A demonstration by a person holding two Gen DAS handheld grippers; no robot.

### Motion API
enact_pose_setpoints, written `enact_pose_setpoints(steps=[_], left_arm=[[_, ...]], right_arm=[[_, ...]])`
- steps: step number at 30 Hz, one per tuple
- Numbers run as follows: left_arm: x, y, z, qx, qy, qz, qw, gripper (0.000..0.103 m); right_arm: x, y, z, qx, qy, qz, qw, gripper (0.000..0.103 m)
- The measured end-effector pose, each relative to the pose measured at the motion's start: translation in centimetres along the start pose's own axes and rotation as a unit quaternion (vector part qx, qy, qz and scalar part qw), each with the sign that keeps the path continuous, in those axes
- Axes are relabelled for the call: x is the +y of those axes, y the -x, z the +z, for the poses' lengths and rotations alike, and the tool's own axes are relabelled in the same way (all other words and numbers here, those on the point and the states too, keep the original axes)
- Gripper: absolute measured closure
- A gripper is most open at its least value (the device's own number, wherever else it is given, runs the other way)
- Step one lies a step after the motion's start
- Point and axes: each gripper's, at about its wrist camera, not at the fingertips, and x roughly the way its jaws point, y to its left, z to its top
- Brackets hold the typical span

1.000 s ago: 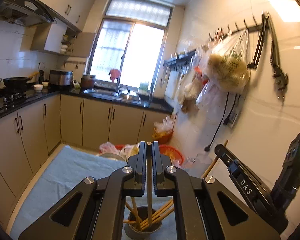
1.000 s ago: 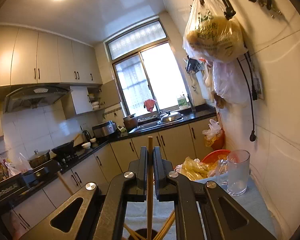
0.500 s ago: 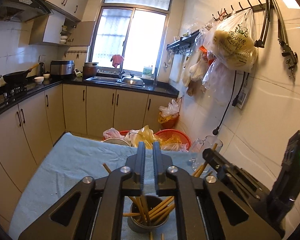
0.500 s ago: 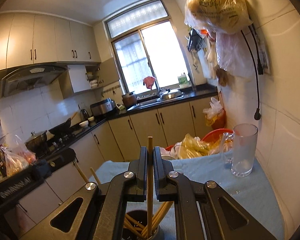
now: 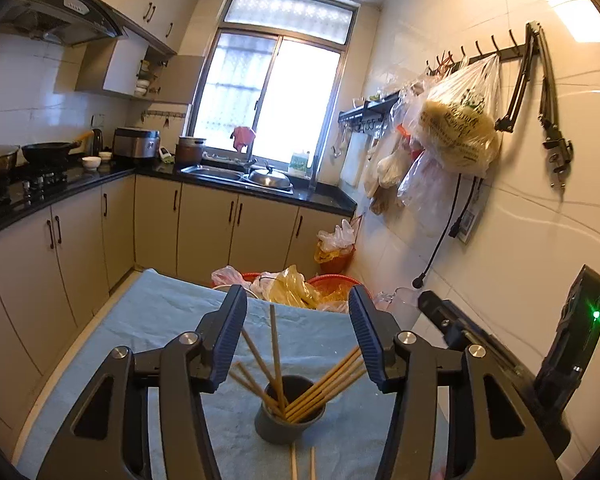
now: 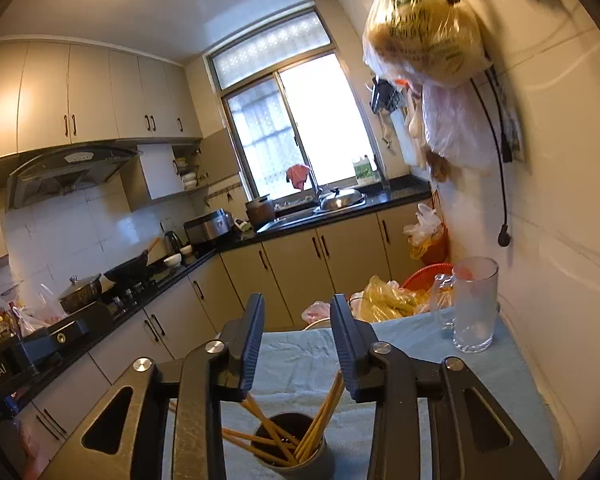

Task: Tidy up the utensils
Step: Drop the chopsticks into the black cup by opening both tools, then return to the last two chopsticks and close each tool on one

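Observation:
A dark grey cup (image 5: pixel 289 420) stands on the blue cloth (image 5: pixel 160 320) and holds several wooden chopsticks (image 5: pixel 324 380) leaning outward. The cup also shows in the right wrist view (image 6: pixel 296 456) with the chopsticks (image 6: pixel 320 416) in it. Two loose chopsticks (image 5: pixel 302 462) lie on the cloth in front of the cup. My left gripper (image 5: pixel 298 332) is open and empty, above and just behind the cup. My right gripper (image 6: pixel 296 340) is open and empty, above the cup. The right gripper's body (image 5: pixel 500 360) shows at the right of the left wrist view.
A glass mug (image 6: pixel 474 304) stands at the cloth's far right by the tiled wall. Red baskets with plastic bags (image 5: pixel 300 288) sit beyond the table's far edge. Bags hang from wall hooks (image 5: pixel 456 132). Cabinets, sink and stove line the left and back.
Both grippers were shut on a chopstick each. Both have opened, and the chopsticks now stand in the cup. Both views have tilted down toward the cup.

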Motion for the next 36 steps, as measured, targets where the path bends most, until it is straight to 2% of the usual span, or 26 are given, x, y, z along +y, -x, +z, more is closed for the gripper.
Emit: enact_pose_setpoints(steps=[6, 10, 15, 20, 26, 31, 36], left_arm=[[-0.2, 5.3, -0.7, -0.022, -0.016, 0.003, 0.9996, 0.041], [-0.3, 9.0, -2.0, -0.036, -0.045, 0.015, 0.9982, 0.032], [-0.4, 11.6, -5.0, -0.022, -0.08, 0.04, 0.9958, 0.027], [0.4, 11.6, -7.5, 0.023, -0.08, 0.061, 0.9947, 0.026], [2.0, 10.3, -9.4, 0.075, -0.074, 0.088, 0.9906, 0.026], [2.8, 9.1, -11.0, 0.102, -0.071, 0.097, 0.9875, 0.026], [3.3, 7.0, -12.6, 0.137, -0.073, 0.095, 0.9833, 0.026]], right_arm=[[1.3, 5.3, 0.7, -0.02, 0.02, -0.011, 1.0, 0.051], [2.4, 8.8, 0.6, -0.027, 0.044, -0.017, 0.999, 0.044], [3.6, 13.3, -0.5, -0.03, 0.091, -0.023, 0.995, 0.027], [4.2, 16.1, -2.0, -0.014, 0.134, -0.04, 0.99, 0.025], [2.9, 18.0, -3.3, 0.011, 0.149, -0.062, 0.987, 0.02], [1.6, 17.7, -5.4, 0.05, 0.154, -0.077, 0.984, 0.02], [-0.2, 15.6, -8.0, 0.098, 0.135, -0.075, 0.983, 0.02]])
